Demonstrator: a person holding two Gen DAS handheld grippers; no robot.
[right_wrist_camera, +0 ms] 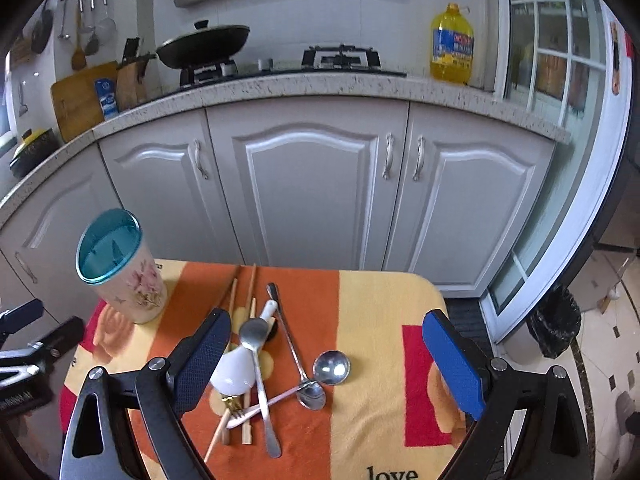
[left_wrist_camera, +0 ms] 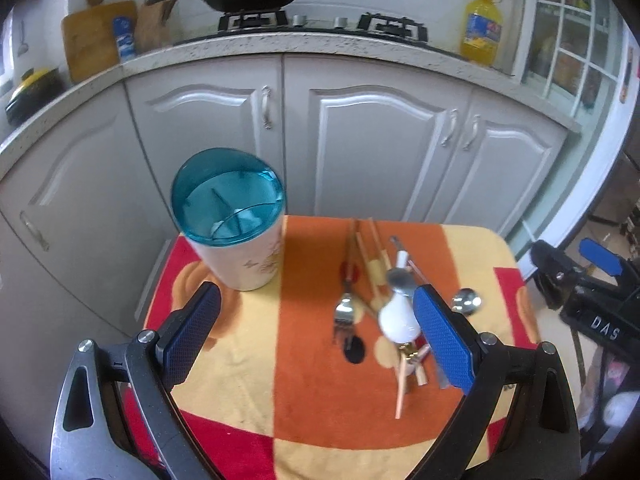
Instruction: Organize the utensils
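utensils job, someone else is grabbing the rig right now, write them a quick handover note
Left hand-held gripper: open, empty, above the near left of the table.
Right hand-held gripper: open, empty, hovering over the utensil pile.
Holder: blue-rimmed cup with floral print, upright at the table's far left corner; no handles stick out above its rim.
Pile, mid-table on the orange and yellow cloth: chopsticks, white ceramic spoon, fork, several metal spoons, crossing one another.
Done: nothing visibly sorted yet.
Left: move every utensil into the holder.
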